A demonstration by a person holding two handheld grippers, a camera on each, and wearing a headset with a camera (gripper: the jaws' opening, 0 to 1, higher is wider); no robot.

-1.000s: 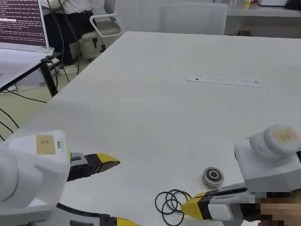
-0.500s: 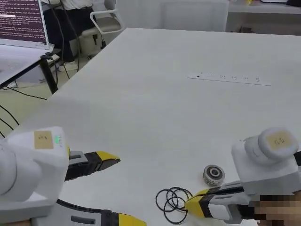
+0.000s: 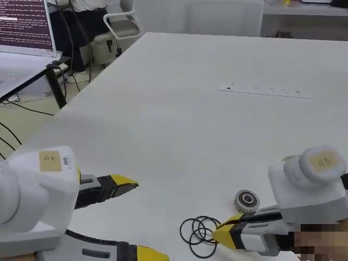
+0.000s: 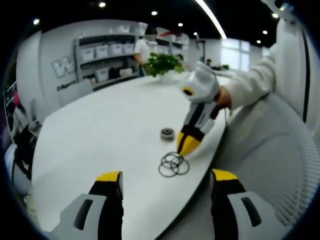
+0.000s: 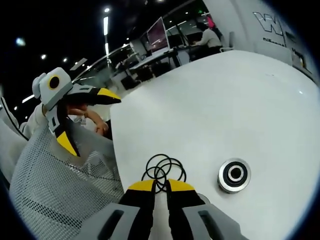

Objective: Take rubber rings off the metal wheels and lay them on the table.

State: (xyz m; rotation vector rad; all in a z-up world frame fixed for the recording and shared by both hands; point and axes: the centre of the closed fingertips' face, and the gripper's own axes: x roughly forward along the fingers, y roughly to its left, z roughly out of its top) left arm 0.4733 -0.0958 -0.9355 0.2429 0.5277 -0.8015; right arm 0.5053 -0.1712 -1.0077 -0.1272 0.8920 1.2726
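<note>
Beside rubber rings (image 3: 200, 232), metal wheel (image 3: 247, 200) flat, bore upward

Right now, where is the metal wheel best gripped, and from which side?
Across its outer rim, coming from above: the metal wheel lies flat on the table, hub upward, apart from the rubber rings, so its round edge looks reachable.

The head view looks down from above the near edge of the white table (image 3: 179, 109). Both gripper views sit low and close there, facing roughly toward each other; all three share the tangled black rubber rings (image 4: 173, 165) and small round metal wheel (image 5: 234, 175).
</note>
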